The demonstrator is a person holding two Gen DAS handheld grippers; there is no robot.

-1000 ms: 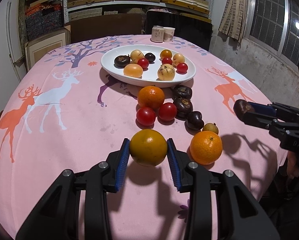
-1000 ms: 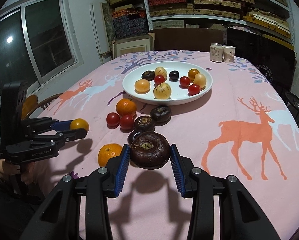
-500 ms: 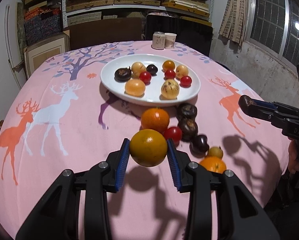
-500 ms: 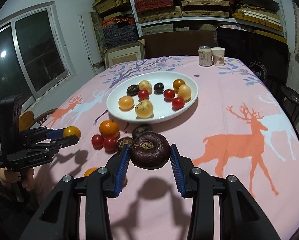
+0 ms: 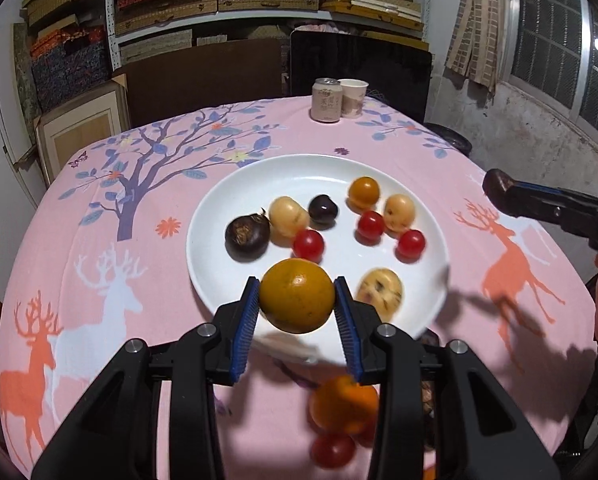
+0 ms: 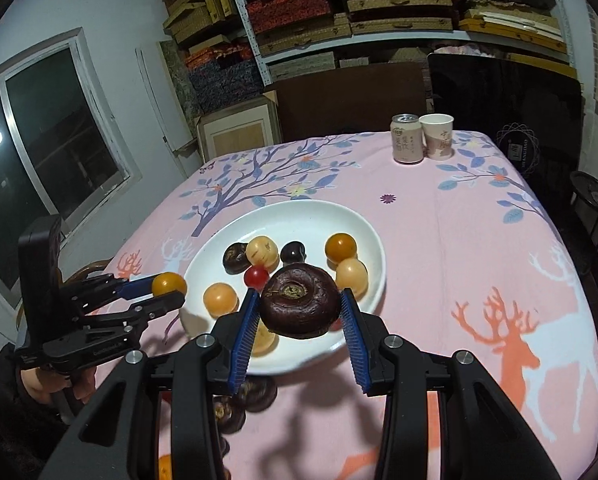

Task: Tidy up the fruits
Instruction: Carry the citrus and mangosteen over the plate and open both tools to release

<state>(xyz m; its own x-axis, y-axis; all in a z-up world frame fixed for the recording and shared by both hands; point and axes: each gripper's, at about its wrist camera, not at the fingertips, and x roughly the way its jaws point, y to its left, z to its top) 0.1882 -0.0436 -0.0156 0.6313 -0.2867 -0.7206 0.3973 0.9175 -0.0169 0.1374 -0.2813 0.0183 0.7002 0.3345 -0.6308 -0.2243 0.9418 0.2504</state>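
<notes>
Both grippers loaded above the white plate (image 5: pixel 219 200)!
Left gripper (image 5: pixel 296 300) clamps an orange (image 5: pixel 297 295); right gripper (image 6: pixel 299 312) grips a dark brown fruit (image 6: pixel 301 306), both held over the plate's near rim.

Right tongs (image 6: pixel 299 322) clamp dark brown wrinkled round fruit (image 6: pixel 300 306) above near rim of white oval plate (image 6: pixel 363 232); left tongs (image 6: pixel 170 294) grip small orange fruit (image 6: pixel 168 284).

Counter's covered in a matte pink printed cloth (image 5: pixel 227 136). Plate (image 5: pixel 235 188) looks like glossy white ceramic. Tongs (image 5: pixel 297 312) are matte black plastic with ribbed blue pads (image 5: pixel 246 328) and shiny metal screws; the orange (image 5: pixel 297 295) has dimpled, slightly shiny skin.
</notes>
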